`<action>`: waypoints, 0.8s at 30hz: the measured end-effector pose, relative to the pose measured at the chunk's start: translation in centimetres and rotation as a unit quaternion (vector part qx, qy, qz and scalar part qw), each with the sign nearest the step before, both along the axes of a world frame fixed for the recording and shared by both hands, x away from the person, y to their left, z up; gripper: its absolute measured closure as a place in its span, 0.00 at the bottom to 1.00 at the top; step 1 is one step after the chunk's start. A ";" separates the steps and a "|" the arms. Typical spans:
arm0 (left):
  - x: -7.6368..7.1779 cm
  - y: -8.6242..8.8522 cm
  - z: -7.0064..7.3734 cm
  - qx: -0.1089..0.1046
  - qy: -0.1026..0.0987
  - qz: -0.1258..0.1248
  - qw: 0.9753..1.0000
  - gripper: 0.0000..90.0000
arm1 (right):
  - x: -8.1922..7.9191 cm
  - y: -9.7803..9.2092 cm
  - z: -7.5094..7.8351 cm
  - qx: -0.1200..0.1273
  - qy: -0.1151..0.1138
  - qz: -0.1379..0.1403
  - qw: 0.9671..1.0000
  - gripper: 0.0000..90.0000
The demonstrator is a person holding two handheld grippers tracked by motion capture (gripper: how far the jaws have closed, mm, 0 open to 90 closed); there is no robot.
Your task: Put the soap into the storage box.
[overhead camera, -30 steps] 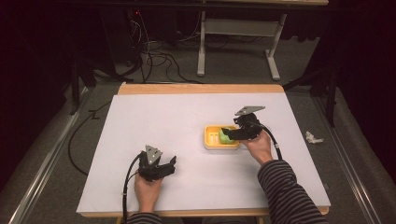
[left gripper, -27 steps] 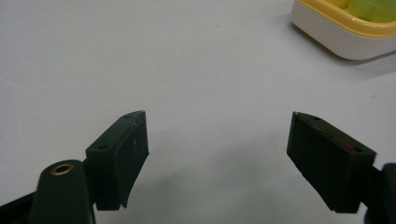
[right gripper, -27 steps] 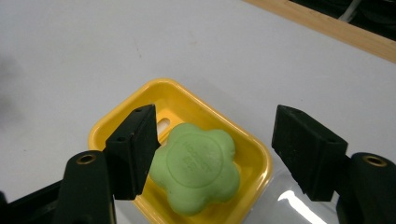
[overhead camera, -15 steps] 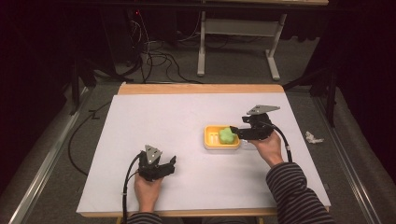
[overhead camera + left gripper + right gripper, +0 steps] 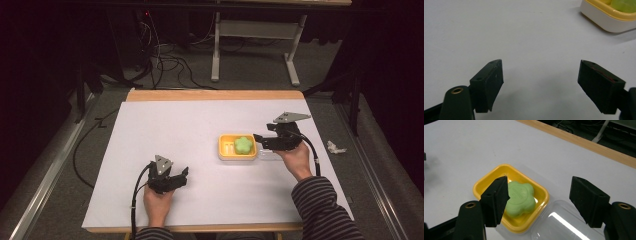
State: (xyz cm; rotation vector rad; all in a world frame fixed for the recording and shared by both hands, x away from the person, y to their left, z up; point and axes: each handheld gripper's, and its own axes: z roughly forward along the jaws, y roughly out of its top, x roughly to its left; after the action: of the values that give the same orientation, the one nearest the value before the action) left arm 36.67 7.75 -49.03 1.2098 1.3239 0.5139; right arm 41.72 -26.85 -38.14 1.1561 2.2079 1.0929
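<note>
A green flower-shaped soap bar [image 5: 243,144] lay in a shallow yellow square plastic dish [image 5: 225,150] that stood right of the middle of the white-covered counter [image 5: 175,130]. In the right gripper view the green flower-shaped soap bar [image 5: 520,198] sat flat inside the yellow square plastic dish [image 5: 486,182], and a clear plastic lid [image 5: 564,222] lay on the counter touching the dish's near right edge.

The right tool [image 5: 261,139], held in the person's right hand [image 5: 295,159], hovered just to the right of the dish, pointing left towards it. Its two black jaws stood wide apart and held nothing; in its own view one jaw overlapped the soap's left side and the other stood over the clear lid, with no contact visible on either.

The left tool [image 5: 181,176], gripped by the person's left hand [image 5: 157,202], sat near the front edge of the counter, well apart from the dish and to its left. Its jaws were likewise spread wide and empty, with bare white counter [image 5: 529,45] between them. In the left gripper view a corner of the yellow dish [image 5: 604,20] showed at the far right.

A striped sleeve [image 5: 325,212] covered the right forearm.
</note>
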 end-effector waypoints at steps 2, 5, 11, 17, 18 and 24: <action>0.0 0.0 0.0 0.003 0.000 -0.001 1.000 0.24 | -0.2 -0.2 0.1 0.001 0.000 -0.003 1.000 0.36; -0.1 0.0 0.0 0.002 -0.002 0.000 1.000 0.23 | -0.3 -0.6 0.3 -0.001 -0.003 -0.004 1.000 0.36; -0.1 0.0 0.0 0.003 -0.005 0.003 1.000 0.23 | -0.9 -0.9 0.6 0.005 -0.009 -0.007 1.000 0.36; 0.0 0.1 0.0 -0.001 -0.001 0.005 1.000 0.23 | -1.5 -1.3 0.6 0.010 -0.011 -0.010 1.000 0.36; 0.0 0.1 0.0 0.000 -0.001 0.004 1.000 0.23 | -1.5 -1.4 0.6 0.007 -0.016 -0.007 1.000 0.36; 0.0 0.1 0.0 -0.002 0.000 0.005 1.000 0.23 | -2.1 -1.9 0.7 0.014 -0.019 -0.008 1.000 0.36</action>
State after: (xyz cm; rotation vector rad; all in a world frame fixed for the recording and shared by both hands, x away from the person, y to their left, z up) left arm 36.71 7.87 -49.00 1.2008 1.3315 0.5168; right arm 39.64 -28.72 -37.40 1.1535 2.1560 1.1336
